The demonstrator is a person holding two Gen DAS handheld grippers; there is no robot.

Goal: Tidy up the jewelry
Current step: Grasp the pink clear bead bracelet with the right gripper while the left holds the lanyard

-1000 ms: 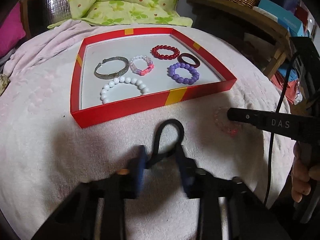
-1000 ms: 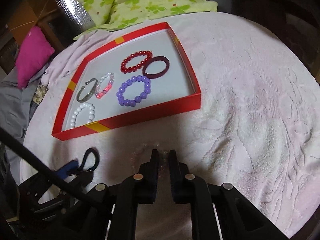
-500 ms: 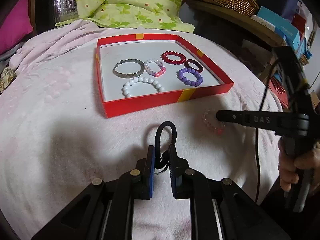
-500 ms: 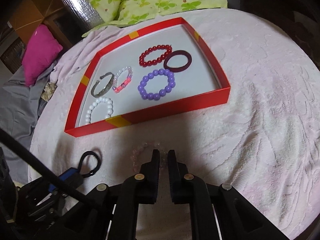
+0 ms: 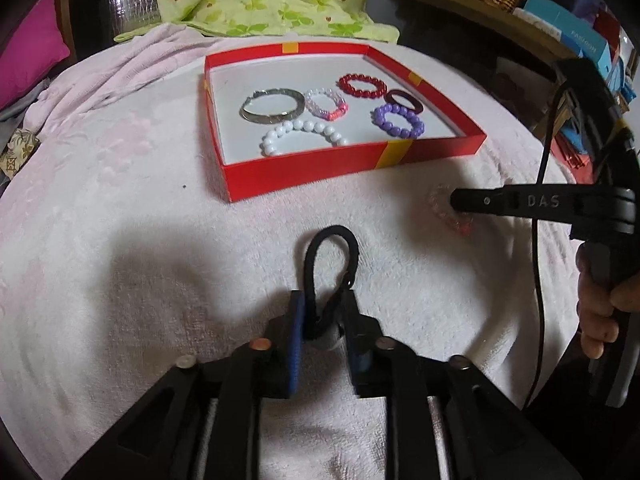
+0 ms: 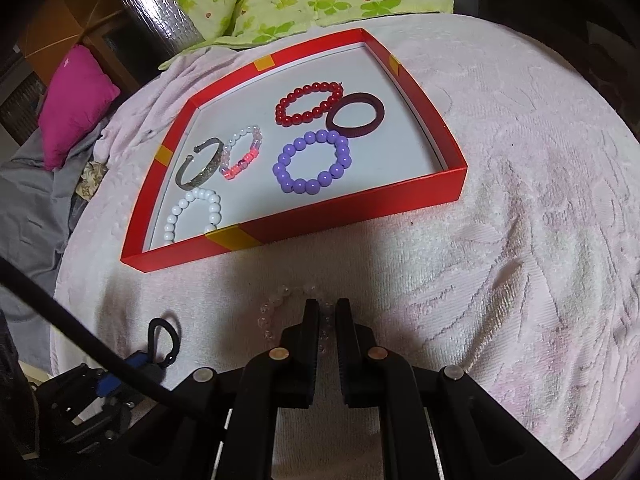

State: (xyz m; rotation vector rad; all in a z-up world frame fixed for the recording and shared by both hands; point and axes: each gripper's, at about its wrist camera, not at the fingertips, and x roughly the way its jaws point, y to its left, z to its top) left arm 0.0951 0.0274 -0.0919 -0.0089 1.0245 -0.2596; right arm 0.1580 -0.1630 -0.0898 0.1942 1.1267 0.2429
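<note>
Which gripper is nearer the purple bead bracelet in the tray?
Right. The right gripper, shut on the clear bead bracelet, sits just outside the red tray below the purple bead bracelet; the left gripper is farther back, holding the black hair tie.

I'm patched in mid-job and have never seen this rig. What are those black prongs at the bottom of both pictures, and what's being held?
Each picture comes from a camera on a hand-held gripper, looking forward along its jaws; there is no robot arm. The left gripper is closed on a black hair tie. The right gripper is closed on a clear bead bracelet; the left view shows it from the side, with the person's hand on its handle. Both sit over a pink towel. Beyond is a red tray holding six pieces: a silver bangle, white, red, purple and pink-and-clear bead bracelets, and a dark red band.
</note>
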